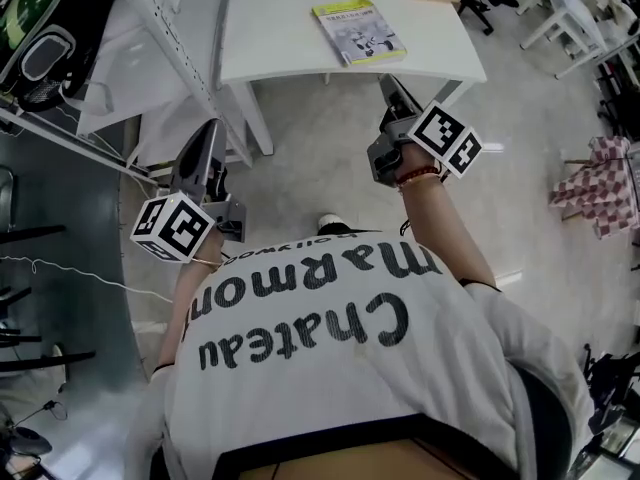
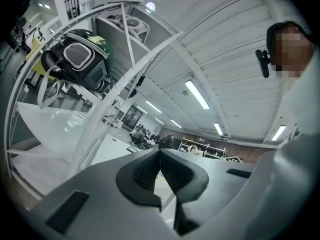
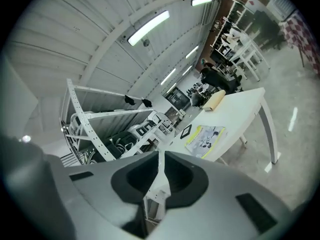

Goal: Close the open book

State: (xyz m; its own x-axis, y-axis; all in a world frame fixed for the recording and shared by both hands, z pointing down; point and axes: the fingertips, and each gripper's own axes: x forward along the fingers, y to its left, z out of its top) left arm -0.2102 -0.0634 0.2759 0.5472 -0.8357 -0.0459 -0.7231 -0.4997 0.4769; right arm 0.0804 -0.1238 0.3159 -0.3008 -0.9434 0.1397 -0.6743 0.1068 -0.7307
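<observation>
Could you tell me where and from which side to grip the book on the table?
Grip the book at its near short edge, coming level from the table's front: it lies flat and closed, that edge close to the rim, so jaws probably fit there best.

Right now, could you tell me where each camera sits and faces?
Head view: on the person's head, looking steeply down at the table; torso, left gripper, right gripper show.
Left gripper view: on left gripper, facing a white rack; shut jaws show.
Right gripper view: on right gripper, facing the table; shut jaws show.
Shared: head and right gripper views show the book.
</observation>
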